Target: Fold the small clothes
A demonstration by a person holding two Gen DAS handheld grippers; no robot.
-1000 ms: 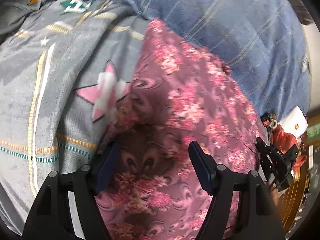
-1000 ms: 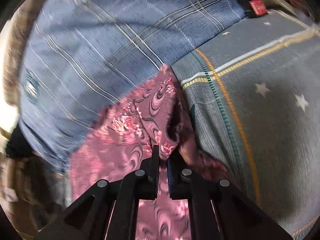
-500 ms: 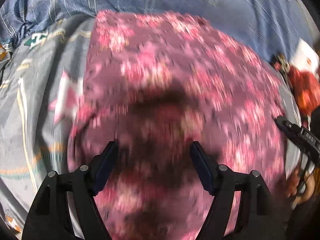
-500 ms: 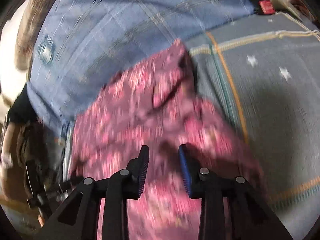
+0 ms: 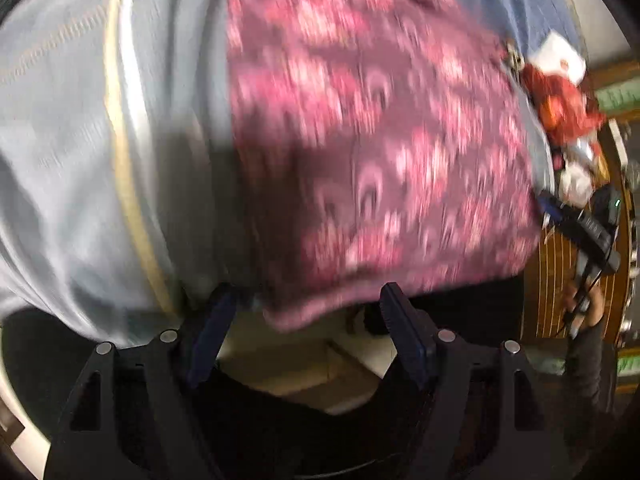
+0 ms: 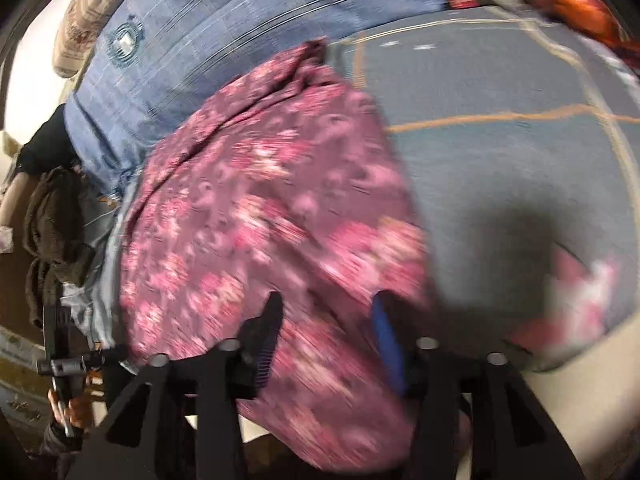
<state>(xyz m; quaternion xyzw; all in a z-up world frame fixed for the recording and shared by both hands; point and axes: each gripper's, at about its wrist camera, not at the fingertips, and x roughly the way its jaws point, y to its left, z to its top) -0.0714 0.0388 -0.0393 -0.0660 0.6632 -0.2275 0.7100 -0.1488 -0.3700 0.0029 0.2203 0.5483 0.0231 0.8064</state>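
Left gripper (image 5: 308,312): jaws wide, nothing between them, poised at the near hem of the floral garment (image 5: 380,140). Garment lies spread on the grey bedspread (image 5: 80,140), its near edge drooping over the bed's side. Right gripper (image 6: 328,332): jaws opening, pink cloth (image 6: 260,220) under and between them, not pinched. Judgement: thin, light, limp fabric, likely to slide and bunch; grip hem corners, both layers together

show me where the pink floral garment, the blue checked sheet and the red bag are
pink floral garment (image 6: 256,216), right wrist view, middle of the cloth
blue checked sheet (image 6: 224,28), right wrist view, bare upper stretch
red bag (image 5: 560,100), left wrist view, its crumpled middle
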